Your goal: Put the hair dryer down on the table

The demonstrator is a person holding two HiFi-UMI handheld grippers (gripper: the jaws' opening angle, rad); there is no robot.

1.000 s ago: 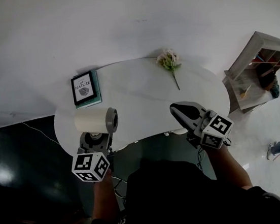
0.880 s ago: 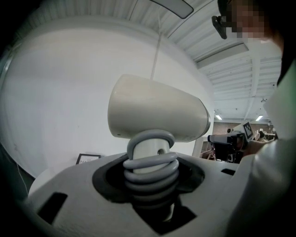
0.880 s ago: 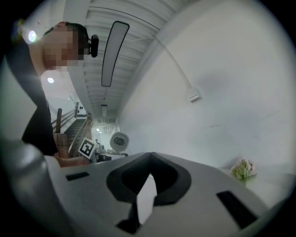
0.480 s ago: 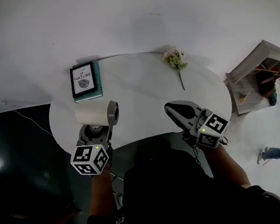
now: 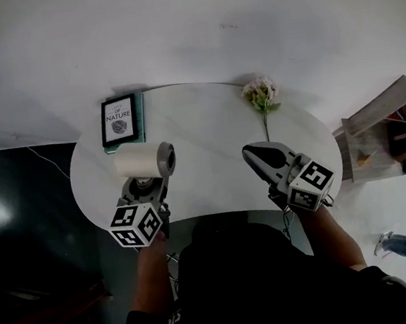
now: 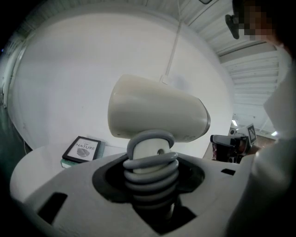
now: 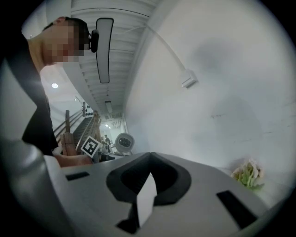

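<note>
The hair dryer [image 5: 140, 160] has a cream body and a grey end. It is held over the near left part of the white table [image 5: 208, 142]. My left gripper [image 5: 147, 186] is shut on its handle. In the left gripper view the cream body [image 6: 157, 109] stands above the jaws, and the handle, wound with grey cord [image 6: 150, 169], sits between them. My right gripper [image 5: 251, 153] hovers over the table's near right part, shut and holding nothing. In the right gripper view the hair dryer's round grey end [image 7: 124, 142] shows at the left.
A framed book [image 5: 119, 120] lies at the table's far left, just beyond the hair dryer. A sprig of pale flowers [image 5: 263, 96] lies at the far right, also seen in the right gripper view [image 7: 249, 175]. A wooden shelf [image 5: 387, 122] stands off to the right.
The head view has shifted a little. My left gripper, still holding the hair dryer, sits slightly nearer the book. The right gripper has stayed where it was over the table.
</note>
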